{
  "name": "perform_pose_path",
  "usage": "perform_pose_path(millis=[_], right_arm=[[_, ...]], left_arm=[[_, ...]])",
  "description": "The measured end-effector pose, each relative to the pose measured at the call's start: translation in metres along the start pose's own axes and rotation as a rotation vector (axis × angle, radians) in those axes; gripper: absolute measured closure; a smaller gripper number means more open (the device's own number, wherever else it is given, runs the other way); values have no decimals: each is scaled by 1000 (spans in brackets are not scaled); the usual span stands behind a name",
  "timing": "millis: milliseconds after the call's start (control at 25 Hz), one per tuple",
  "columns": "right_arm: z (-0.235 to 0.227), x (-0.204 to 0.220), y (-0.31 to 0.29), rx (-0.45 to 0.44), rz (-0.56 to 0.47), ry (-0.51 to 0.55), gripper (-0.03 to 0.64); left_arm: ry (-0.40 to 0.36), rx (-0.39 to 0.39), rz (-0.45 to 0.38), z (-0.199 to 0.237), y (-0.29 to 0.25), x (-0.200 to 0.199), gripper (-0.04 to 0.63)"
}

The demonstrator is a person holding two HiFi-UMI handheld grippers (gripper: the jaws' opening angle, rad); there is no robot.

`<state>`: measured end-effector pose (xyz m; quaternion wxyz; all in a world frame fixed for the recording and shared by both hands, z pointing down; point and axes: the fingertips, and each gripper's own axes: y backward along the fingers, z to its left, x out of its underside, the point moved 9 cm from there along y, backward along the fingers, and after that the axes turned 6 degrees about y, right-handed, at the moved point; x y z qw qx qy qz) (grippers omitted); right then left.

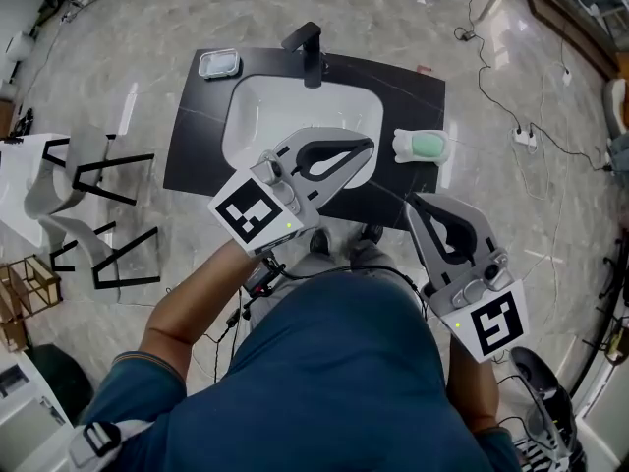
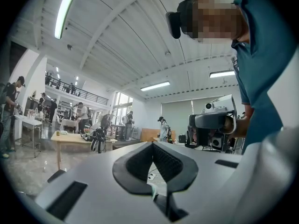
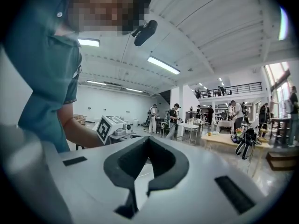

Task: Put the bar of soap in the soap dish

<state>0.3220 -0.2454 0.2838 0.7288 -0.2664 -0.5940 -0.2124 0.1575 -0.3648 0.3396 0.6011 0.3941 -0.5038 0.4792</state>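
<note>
Soap bar [image 1: 428,146] – green – lies in the white soap dish [image 1: 401,146] on the black table [image 1: 197,136], just right of the white basin [image 1: 285,116]. Faucet [image 1: 313,52] stands at the basin's far edge; a small clear tray [image 1: 218,64] sits at the table's far left corner. Left gripper [image 1: 370,147] is held over the basin's near right rim, jaws closed tip to tip, nothing between them. Right gripper [image 1: 412,204] – near the table's front edge, apart from the dish – is likewise closed and empty.
</note>
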Motion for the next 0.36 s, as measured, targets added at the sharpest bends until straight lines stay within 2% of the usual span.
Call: perform_pose_path(millis=[360], right_arm=[[11,3,12,-1,0,-5,603]], left_arm=[[-6,-2,-10,-15,3,5,594]])
